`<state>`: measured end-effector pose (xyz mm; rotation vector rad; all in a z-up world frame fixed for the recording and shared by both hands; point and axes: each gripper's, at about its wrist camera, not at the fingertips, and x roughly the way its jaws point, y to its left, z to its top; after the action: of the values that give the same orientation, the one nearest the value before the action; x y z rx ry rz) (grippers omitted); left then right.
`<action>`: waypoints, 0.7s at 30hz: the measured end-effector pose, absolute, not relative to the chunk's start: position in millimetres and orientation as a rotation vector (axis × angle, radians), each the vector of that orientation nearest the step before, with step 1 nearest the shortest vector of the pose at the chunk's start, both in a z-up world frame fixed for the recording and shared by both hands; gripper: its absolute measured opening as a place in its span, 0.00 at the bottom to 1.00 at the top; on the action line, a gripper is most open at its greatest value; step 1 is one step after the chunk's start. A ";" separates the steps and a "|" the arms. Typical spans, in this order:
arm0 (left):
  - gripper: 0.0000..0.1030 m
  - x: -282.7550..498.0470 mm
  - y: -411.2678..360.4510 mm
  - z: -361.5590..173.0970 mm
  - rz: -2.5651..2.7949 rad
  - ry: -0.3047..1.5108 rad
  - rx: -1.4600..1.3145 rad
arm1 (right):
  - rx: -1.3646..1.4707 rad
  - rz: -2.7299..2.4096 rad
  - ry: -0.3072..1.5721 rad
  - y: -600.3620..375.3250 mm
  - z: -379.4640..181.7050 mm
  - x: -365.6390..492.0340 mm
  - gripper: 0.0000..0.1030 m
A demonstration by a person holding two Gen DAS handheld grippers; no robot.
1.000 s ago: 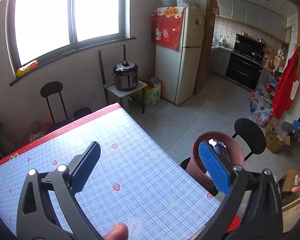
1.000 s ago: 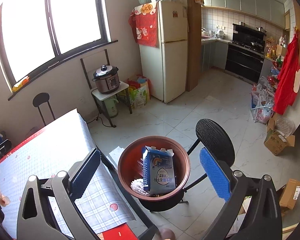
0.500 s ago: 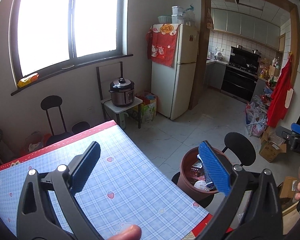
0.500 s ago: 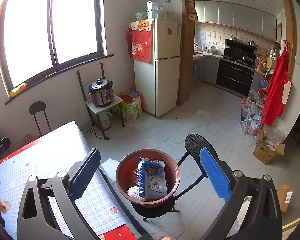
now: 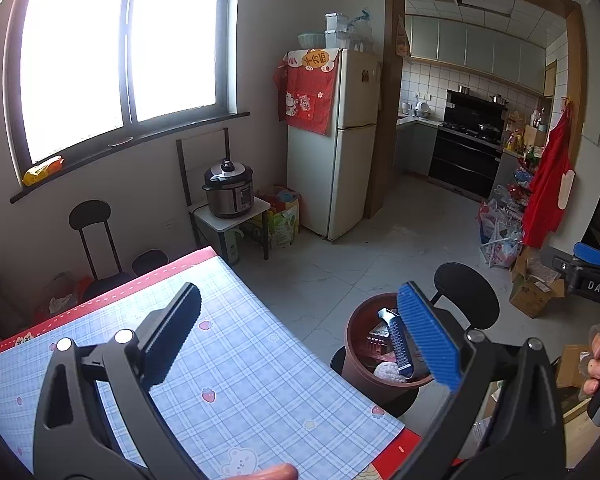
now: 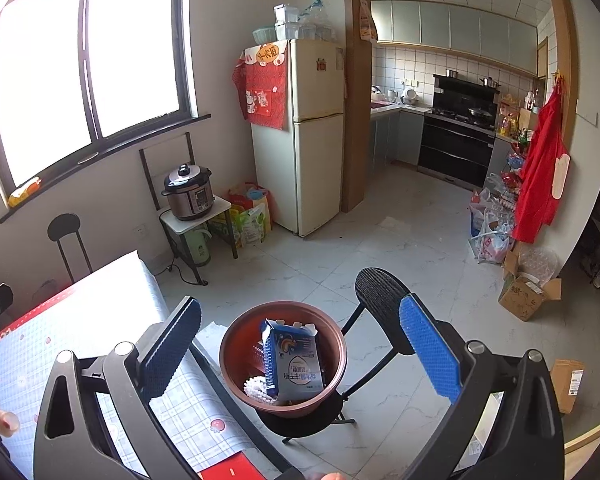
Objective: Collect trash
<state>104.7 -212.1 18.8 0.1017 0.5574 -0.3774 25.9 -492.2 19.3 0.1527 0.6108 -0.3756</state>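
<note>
1. Jaws of your left gripper [image 5: 300,340] and right gripper [image 6: 300,344] stand spread, holding nothing.
2. Your trash bin [image 6: 236,364] sits on a stool beside the surface [image 5: 240,380], holding a blue carton [image 6: 296,360].

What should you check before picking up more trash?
1. Left gripper empty, jaws open: ok.
2. Right gripper empty, jaws open: ok.
3. Bin upright on the black chair: ok.
4. Room left in the bin: ok; the blue carton and white brush sit below the rim.
5. Trash left on the table: cannot tell; the visible part is bare, the rest is out of view.
</note>
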 end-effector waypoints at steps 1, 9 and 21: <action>0.94 105.0 -212.5 18.7 -0.376 0.556 0.102 | 0.154 -0.380 0.610 -492.9 19.5 25.1 0.95; 0.94 105.1 -212.6 17.5 -0.380 0.557 0.097 | 0.161 -0.387 0.617 -495.1 18.2 21.9 0.95; 0.94 103.7 -212.0 18.1 -0.384 0.555 0.092 | 0.162 -0.396 0.616 -495.9 17.1 19.9 0.95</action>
<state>103.7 -212.0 18.1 0.0922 0.5552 -0.3835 19.9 -495.9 17.1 0.1619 0.6157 -0.3959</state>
